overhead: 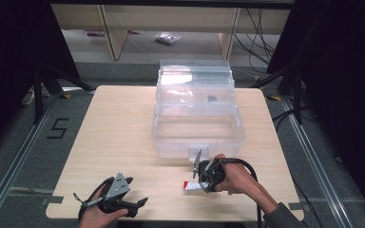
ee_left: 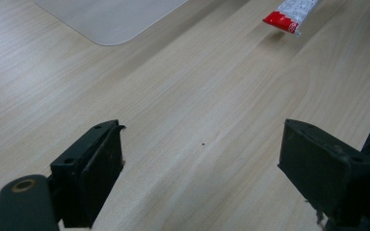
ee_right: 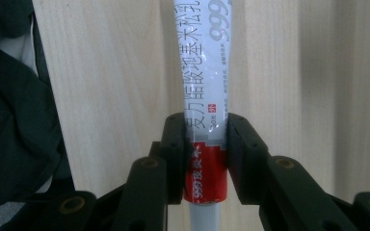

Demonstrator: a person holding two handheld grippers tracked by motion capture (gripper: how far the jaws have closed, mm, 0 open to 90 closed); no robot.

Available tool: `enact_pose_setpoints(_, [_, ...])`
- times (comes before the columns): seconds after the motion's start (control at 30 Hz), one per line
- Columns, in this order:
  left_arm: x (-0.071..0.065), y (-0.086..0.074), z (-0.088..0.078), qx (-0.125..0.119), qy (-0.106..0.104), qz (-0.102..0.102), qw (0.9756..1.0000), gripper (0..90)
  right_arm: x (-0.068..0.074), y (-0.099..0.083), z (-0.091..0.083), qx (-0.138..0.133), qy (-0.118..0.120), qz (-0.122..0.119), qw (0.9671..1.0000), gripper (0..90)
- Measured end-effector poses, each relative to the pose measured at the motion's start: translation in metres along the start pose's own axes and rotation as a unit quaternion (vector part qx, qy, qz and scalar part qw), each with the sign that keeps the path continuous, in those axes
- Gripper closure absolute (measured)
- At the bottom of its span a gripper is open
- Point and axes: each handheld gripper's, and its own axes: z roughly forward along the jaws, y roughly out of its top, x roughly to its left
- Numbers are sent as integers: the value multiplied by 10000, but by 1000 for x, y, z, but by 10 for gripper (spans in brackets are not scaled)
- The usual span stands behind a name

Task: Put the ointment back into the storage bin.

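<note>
Right gripper [ee_right: 206,144] clenched on a white ointment tube [ee_right: 203,86] with a red band, fingers [ee_right: 176,144] pressing both sides right where the red band meets the white part. Tube running straight ahead between the fingers in the right gripper view, printed with grey characters and the number 999, pale wood grain behind it. In the high view, same gripper [overhead: 200,185] low over the near right part of the worktop [overhead: 119,137], tilted leftward, with the tube's red end [overhead: 188,186] poking out to its left, just in front of the clear plastic box [overhead: 197,128]. Whether the tube touches the wood or sits slightly above it: cannot tell, though a soft shadow under its red end in the left gripper view [ee_left: 289,14] hints at a small gap.

Left gripper [overhead: 140,203] at the near left edge of the worktop, held in a hand [overhead: 100,217], well apart from the tube. Fingers [ee_left: 94,173] released and spread wide in the left gripper view, nothing between them but bare wood. Corner of the box lid or base [ee_left: 111,19] visible at top left there.

Clear box standing open at the worktop's middle and far side, tiered trays stepped upward toward the back, a small dark item [overhead: 212,99] in an upper tray.
</note>
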Motion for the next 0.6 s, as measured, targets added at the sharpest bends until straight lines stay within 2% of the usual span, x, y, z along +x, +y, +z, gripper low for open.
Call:
enact_pose_setpoints(0.03, [0,0,0,-3,0,-7,10000,150,-2,0,-4,8,1,20,10000,711])
enact_pose_setpoints(0.1, [0,0,0,-5,-3,-13,10000,150,-5,-1,-8,-49,-15,-139,9999,711])
enact_pose_setpoints(0.13, [0,0,0,7,-5,-12,10000,150,-5,-2,-10,-56,-41,-43,10000,711])
enact_pose_setpoints(0.2, [0,0,0,0,3,-9,10000,150,-7,-2,-14,-20,0,-55,10000,711])
enact_pose_setpoints(0.27, [1,0,-1,44,-19,15,10000,150,-10,-4,-21,-93,-29,-83,9999,710])
enact_pose_setpoints(0.3, [1,-1,1,-22,0,9,10000,150,-10,-5,-23,-110,-59,-6,9999,711])
enact_pose_setpoints(0.33, [1,-1,0,-10,2,22,10000,150,-12,-5,-25,-150,-106,-96,9998,711])
enact_pose_setpoints(0.37, [1,0,0,-8,-18,-28,10000,150,-13,-6,-30,-105,-33,-39,9999,711])
enact_pose_setpoints(0.4, [0,-1,0,-71,-56,-71,9999,150,-13,-7,-33,-117,-87,162,9998,711])
enact_pose_setpoints(0.47, [1,0,-1,-23,-50,10,10000,150,-14,-7,-36,-119,-90,143,9998,711])
enact_pose_setpoints(0.6, [1,0,-1,-3,-47,-19,10000,150,-18,-9,-47,-238,-72,201,9995,711])
